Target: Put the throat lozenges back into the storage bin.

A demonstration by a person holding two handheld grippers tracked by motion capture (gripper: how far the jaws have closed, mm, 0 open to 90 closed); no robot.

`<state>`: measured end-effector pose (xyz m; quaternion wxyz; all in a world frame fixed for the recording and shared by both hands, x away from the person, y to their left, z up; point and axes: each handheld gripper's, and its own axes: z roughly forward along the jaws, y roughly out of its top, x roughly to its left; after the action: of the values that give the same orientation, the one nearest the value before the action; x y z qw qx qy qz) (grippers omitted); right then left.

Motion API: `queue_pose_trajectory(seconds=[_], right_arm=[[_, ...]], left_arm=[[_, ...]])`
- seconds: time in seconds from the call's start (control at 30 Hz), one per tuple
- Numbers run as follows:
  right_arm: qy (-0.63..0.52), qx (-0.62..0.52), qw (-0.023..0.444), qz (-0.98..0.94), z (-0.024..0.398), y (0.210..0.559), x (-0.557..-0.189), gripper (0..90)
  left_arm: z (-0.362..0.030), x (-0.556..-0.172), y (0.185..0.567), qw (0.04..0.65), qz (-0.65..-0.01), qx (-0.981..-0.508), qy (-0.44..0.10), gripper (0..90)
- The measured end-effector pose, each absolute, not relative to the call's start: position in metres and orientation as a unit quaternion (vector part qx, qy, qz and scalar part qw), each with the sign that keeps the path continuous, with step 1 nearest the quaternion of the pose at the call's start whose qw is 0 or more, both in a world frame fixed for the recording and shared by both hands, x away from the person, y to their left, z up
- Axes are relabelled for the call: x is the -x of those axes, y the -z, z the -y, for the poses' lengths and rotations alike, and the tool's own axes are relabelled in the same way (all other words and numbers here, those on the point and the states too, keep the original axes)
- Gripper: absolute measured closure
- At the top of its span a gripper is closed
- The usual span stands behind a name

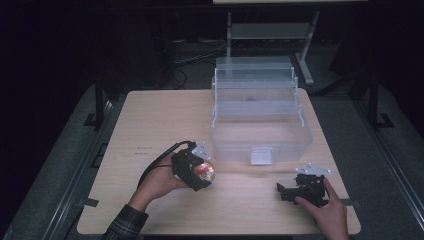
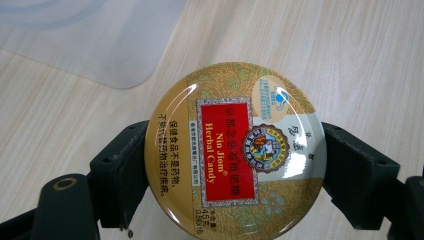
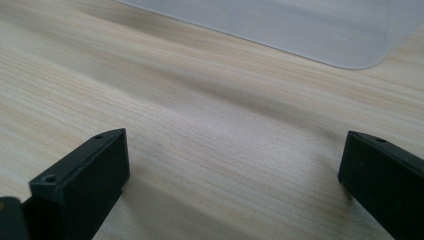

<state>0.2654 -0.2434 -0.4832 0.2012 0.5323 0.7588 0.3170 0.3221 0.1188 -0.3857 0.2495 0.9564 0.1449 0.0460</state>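
A round gold candy tin [image 2: 235, 150] with a red label reading "Nin Jiom Herbal Candy" sits between the jaws of my left gripper [image 2: 235, 172], which is shut on its rim from both sides. In the high view the left gripper [image 1: 192, 171] holds the tin [image 1: 206, 171] above the front left of the wooden table [image 1: 150, 120], just left of the clear plastic box [image 1: 260, 112]. My right gripper [image 1: 286, 190] rests low near the table's front right, jaws wide open with bare wood between them [image 3: 235, 165].
The clear tiered box stands open at the table's back right, with a front latch [image 1: 261, 156] facing me. Its pale corner [image 3: 310, 30] shows ahead of the right gripper and another corner [image 2: 95, 40] beyond the tin. A metal stand [image 1: 270, 35] is behind the table.
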Motion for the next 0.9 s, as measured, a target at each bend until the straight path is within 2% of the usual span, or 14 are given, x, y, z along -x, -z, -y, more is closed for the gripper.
queue_pose_trajectory(seconds=[0.9], right_arm=[[-0.317,-0.532,0.202,-0.759,0.244,0.483,-0.265,0.0]], left_arm=[[-0.107,-0.339,0.363,0.263,-0.137,-0.953,-0.052,19.6]])
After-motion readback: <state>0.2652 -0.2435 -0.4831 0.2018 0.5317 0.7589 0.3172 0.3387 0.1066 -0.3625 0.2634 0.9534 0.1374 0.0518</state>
